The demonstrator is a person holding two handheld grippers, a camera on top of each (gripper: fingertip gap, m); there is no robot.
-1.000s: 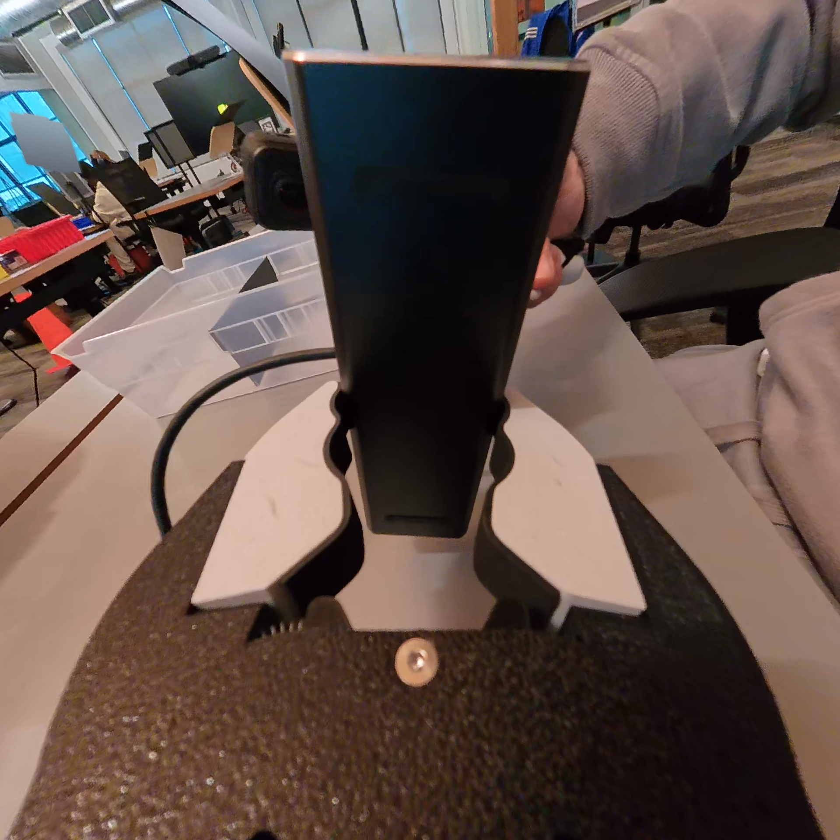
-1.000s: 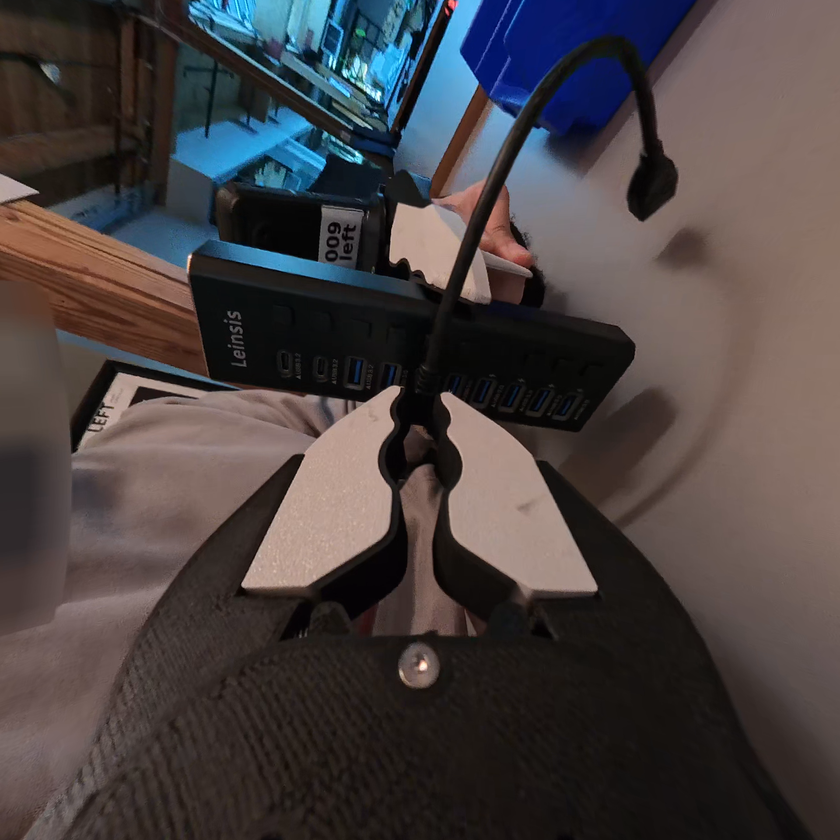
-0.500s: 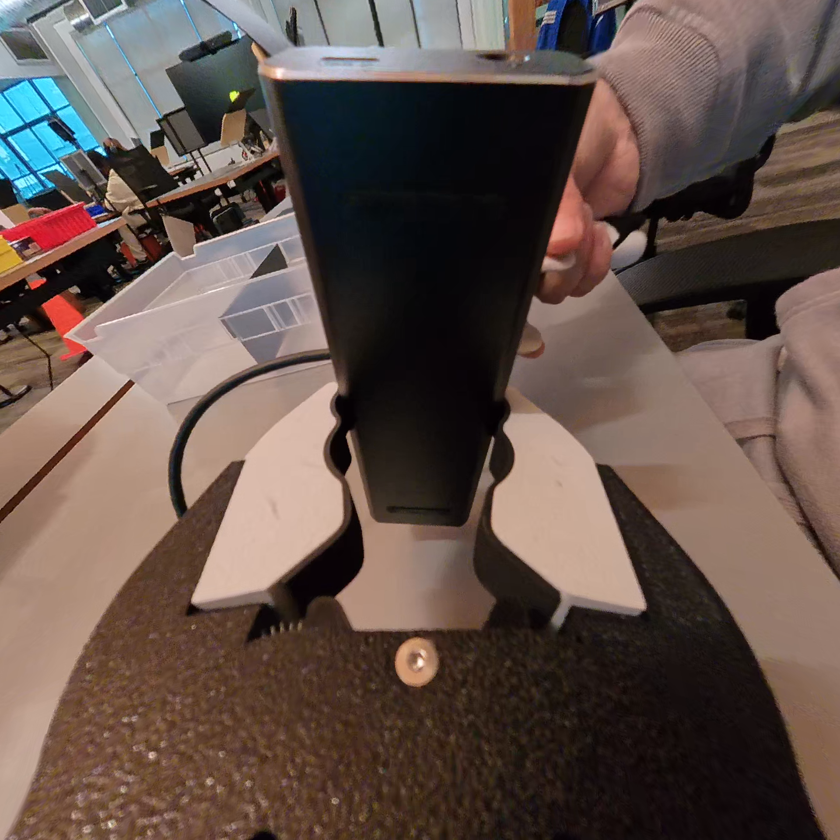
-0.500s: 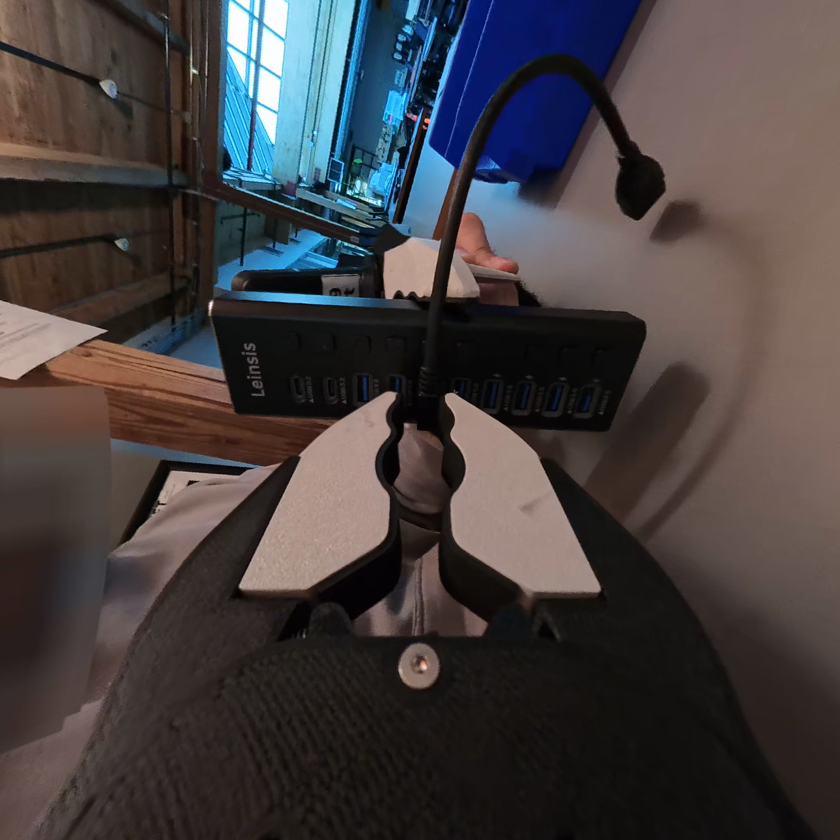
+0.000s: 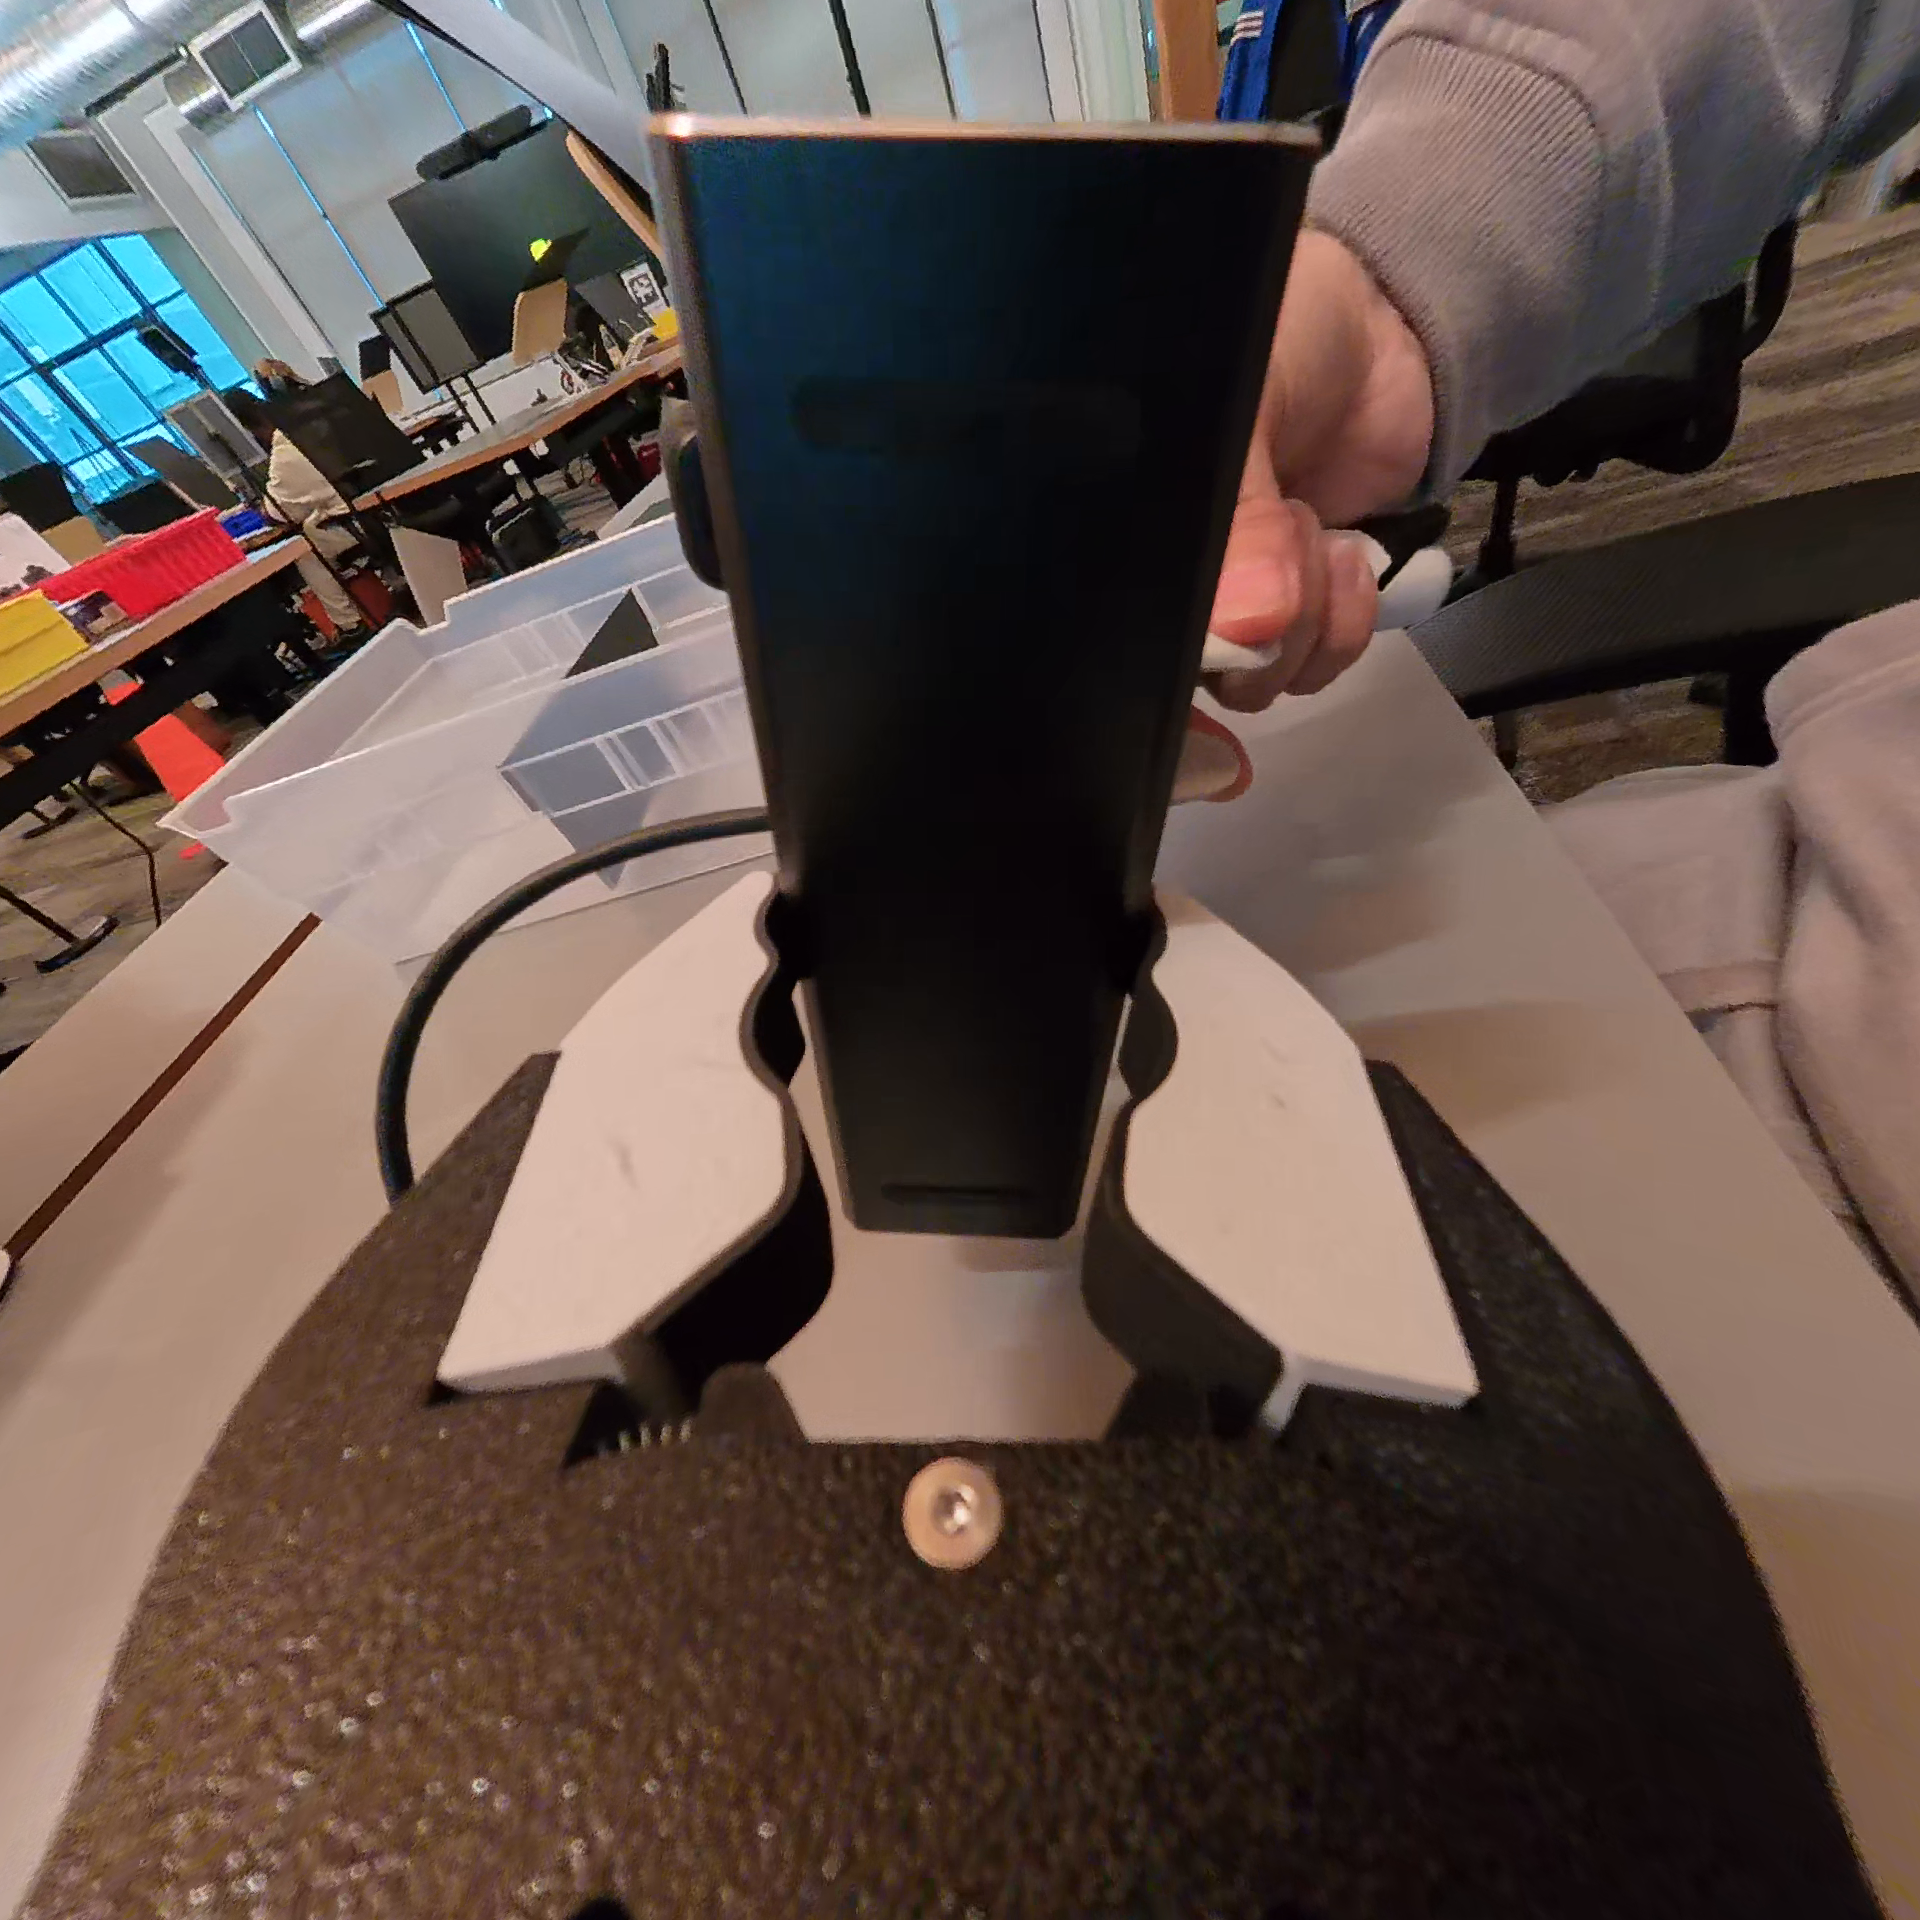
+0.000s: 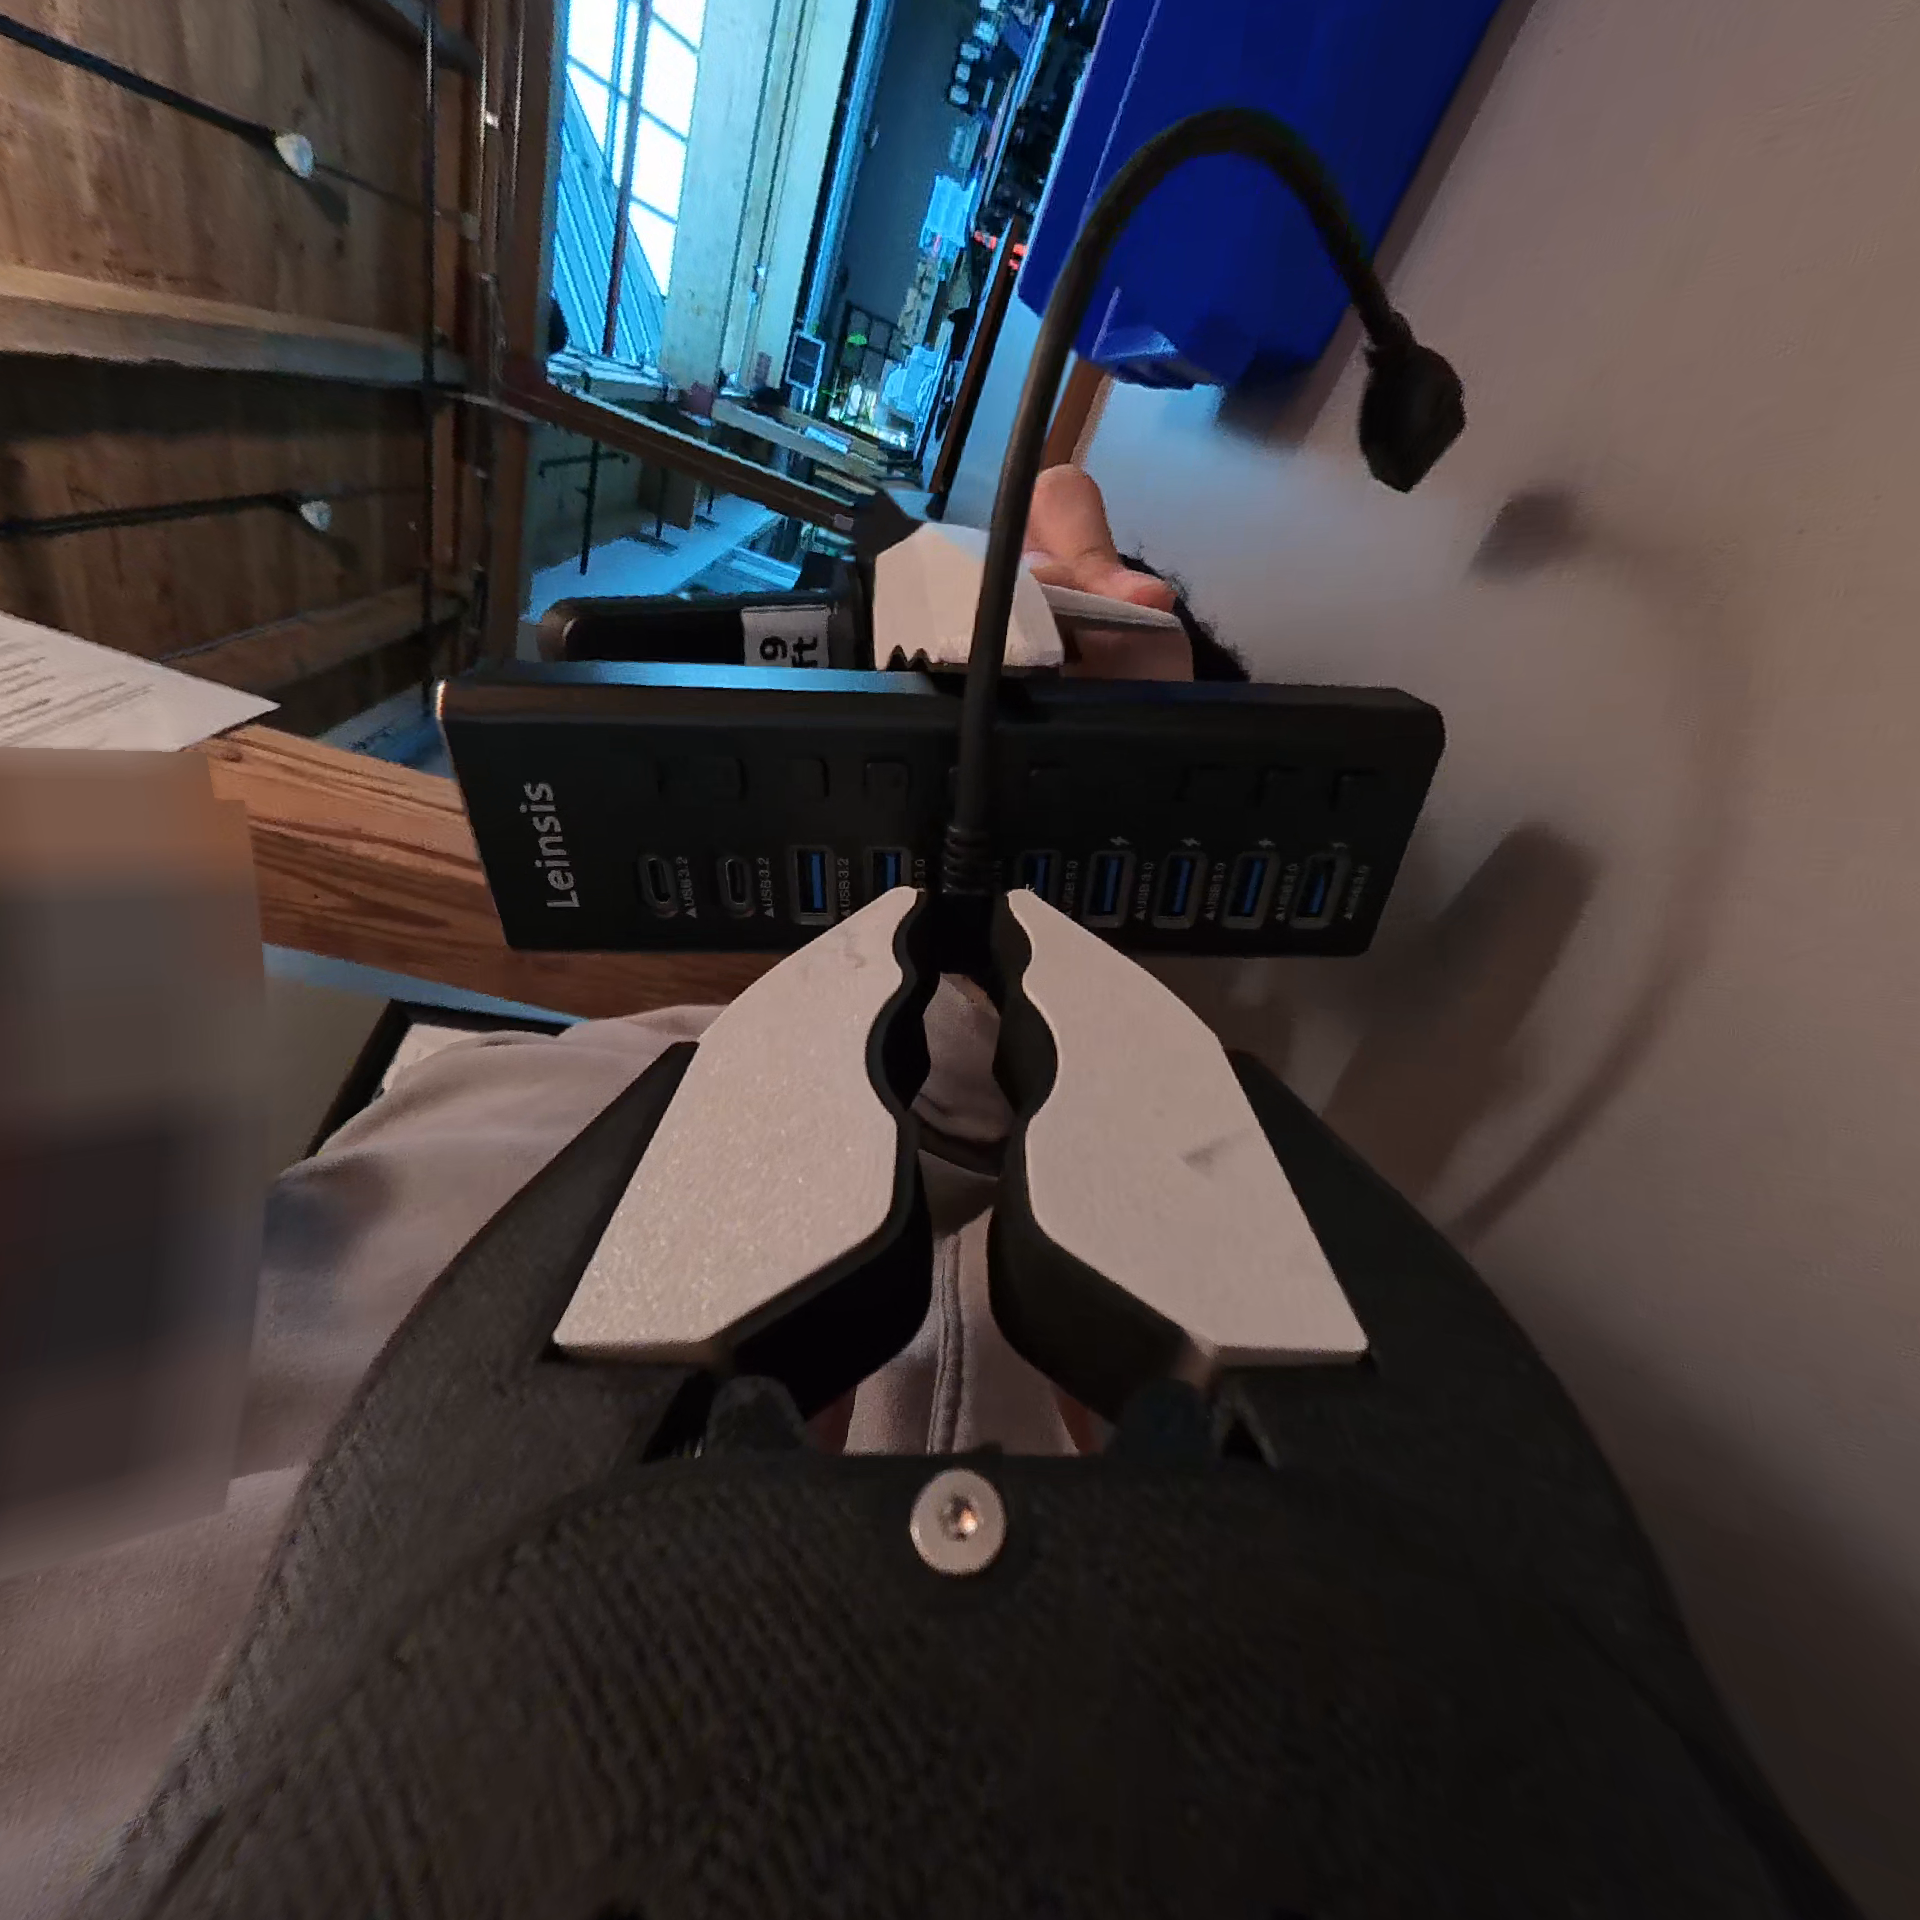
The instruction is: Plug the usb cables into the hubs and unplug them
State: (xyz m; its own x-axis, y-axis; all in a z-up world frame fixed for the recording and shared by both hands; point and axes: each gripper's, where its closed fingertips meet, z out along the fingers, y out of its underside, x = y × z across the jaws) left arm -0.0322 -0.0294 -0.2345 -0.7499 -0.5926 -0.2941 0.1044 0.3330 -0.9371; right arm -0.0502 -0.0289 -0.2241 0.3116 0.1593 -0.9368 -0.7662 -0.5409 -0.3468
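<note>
My left gripper is shut on a black multi-port hub and holds it upright above the table, its plain back towards the camera. In the right wrist view the hub shows its port row, with the left gripper behind it. My right gripper is shut on the plug of a black USB cable, right at the middle ports. I cannot tell whether the plug is seated. The cable arcs up to its free plug. A cable loop shows left of the hub.
A clear plastic bin stands on the grey table behind the hub. A blue bin sits at the table's far side. A black chair and the person's grey clothing are to the right.
The hub has turned level across the right wrist view and the right gripper with the plug has closed in on its port row. The hand behind the hub has shifted lower.
</note>
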